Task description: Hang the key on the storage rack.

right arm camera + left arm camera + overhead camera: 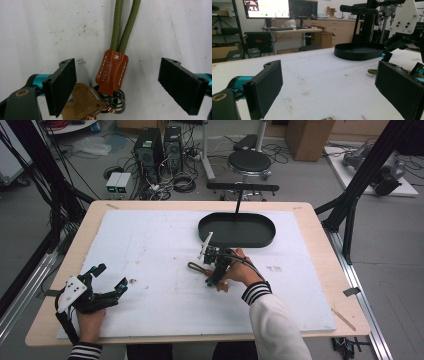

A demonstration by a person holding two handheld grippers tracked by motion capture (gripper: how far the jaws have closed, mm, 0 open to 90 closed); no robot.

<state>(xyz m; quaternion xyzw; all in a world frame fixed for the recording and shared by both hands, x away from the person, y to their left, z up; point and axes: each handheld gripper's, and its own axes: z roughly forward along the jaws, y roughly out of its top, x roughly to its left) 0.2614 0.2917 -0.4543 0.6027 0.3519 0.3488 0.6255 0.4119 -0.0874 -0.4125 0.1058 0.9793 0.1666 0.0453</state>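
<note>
Where jaws gape, keychain (111,75) bottom cut off

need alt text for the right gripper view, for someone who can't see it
The right tongs point down at a white table surface, jaws wide open on either side of a keychain. Its orange-brown leather tab sits between the jaws, a doubled olive green cord runs up from it, and metal rings and a tan leather piece lie below.

black oval tray (236,241) with its T-handle stand, far side of the white mat (150,250) | round stool (249,162) behind the table | two PC towers (159,147) on the floor, cables everywhere | monitors (280,8) on a desk
</note>
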